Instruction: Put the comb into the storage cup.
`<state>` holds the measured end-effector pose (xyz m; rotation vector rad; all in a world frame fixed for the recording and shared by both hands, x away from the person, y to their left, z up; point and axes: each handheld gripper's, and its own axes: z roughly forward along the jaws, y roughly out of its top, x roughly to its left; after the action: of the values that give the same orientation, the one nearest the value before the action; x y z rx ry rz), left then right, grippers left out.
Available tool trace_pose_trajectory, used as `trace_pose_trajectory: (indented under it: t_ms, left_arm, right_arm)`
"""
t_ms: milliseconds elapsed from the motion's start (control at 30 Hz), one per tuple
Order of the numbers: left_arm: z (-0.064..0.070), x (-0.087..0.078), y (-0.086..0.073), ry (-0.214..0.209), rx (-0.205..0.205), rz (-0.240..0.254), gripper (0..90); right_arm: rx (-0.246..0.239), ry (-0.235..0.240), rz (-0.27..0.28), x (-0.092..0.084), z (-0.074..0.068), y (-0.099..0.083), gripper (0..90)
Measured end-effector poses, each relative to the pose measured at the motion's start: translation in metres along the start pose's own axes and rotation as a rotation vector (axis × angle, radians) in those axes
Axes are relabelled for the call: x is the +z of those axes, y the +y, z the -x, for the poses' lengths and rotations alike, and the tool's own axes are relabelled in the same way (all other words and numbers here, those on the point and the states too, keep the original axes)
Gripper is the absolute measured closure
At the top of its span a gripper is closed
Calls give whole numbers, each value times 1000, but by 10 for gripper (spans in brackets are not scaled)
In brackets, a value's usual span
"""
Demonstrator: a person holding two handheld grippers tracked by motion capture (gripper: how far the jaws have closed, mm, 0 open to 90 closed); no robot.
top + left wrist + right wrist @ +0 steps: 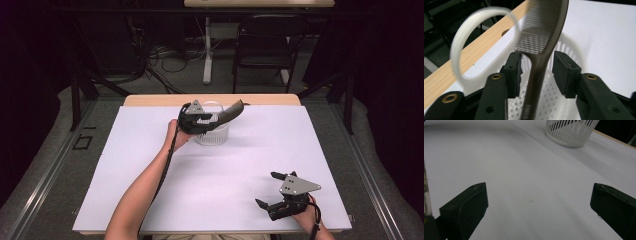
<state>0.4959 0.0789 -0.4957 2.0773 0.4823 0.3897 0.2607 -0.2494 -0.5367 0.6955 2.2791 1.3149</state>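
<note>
High view: at upper centre the left gripper (200,119) hovered over the white basket (212,135), a dark comb (231,111) jutting right.

Left gripper view: jaws stood apart around the handle; released crooked, it might catch the rim.

Right gripper view: right gripper (539,202) gaped wide, empty.

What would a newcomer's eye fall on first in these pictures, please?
Probably the dark comb at the far middle of the table, poised over the white slotted basket between the jaws of the left gripper, which stand a little apart from its handle. Next, the right gripper near the front right corner, jaws wide open over the bare white table.
</note>
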Motion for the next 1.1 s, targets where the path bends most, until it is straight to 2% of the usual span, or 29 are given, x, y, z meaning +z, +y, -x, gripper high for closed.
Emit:
trace_pose_trajectory:
  t_ms: [200, 567, 667, 867, 1100]
  left_arm:
    - [2, -8, 5, -2, -2, 5, 412]
    - [3, -27, 12, -8, -25, -39, 190]
    - [5, -35, 16, 2, -27, -31, 162]
    - [11, -46, 21, 10, -3, -69, 116]
    - [17, -61, 23, 16, -16, -93, 20]
  right_arm:
    - [1, 2, -2, 0, 0, 0, 12]
    - [3, -2, -4, 1, 1, 0, 12]
    - [6, -2, -4, 1, 2, 0, 12]
    - [7, -3, -8, 2, 2, 0, 12]
    - [7, -2, -8, 3, 2, 0, 12]
